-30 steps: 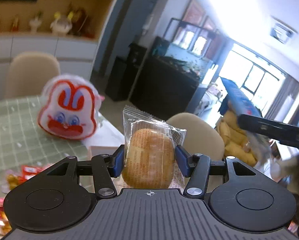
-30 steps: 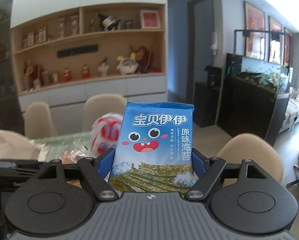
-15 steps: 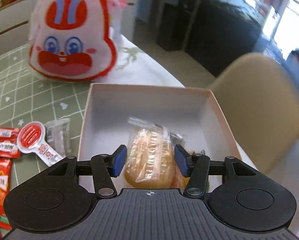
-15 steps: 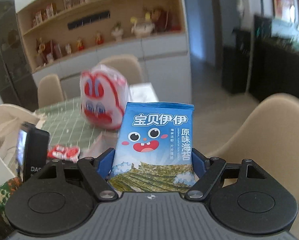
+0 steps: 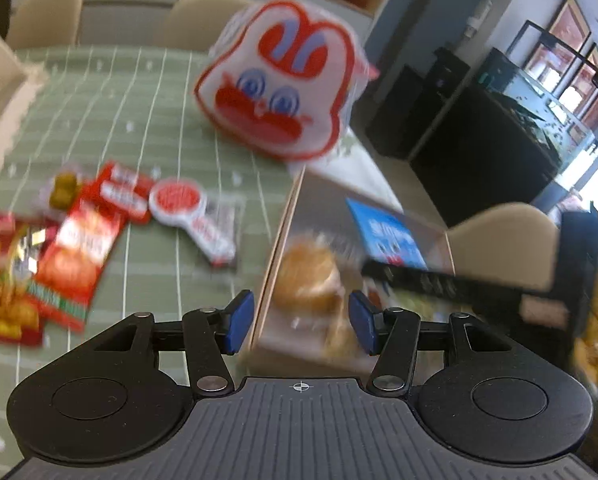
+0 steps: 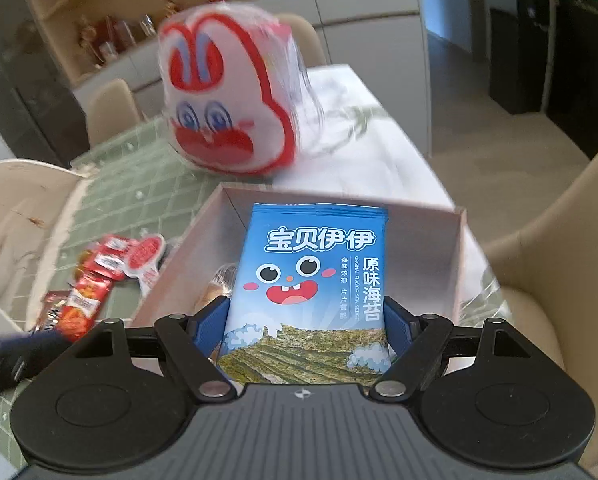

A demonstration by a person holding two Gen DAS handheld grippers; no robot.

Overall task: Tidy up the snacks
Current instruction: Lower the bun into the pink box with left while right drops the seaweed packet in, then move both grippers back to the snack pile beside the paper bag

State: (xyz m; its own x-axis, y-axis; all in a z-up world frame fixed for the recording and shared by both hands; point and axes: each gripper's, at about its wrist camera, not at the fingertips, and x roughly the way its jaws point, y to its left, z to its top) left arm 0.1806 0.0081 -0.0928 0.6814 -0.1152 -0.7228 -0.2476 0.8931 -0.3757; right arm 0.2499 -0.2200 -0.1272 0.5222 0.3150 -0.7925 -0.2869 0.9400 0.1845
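Two snacks are reaching the box (image 6: 427, 236): my left gripper (image 5: 301, 320) is hanging open, its bun (image 5: 309, 276) now lying inside, while my right gripper (image 6: 307, 324) is still clamping the seaweed packet (image 6: 315, 280) just above it.

Left wrist view: looks steeply down over the green tablecloth (image 5: 147, 128), near the box (image 5: 277, 236) edge. Right wrist view: looks down into the box (image 6: 457, 264), close. Both share the rabbit bag (image 5: 279, 84) (image 6: 223, 108) and the red packets (image 5: 79, 248) (image 6: 95, 284).
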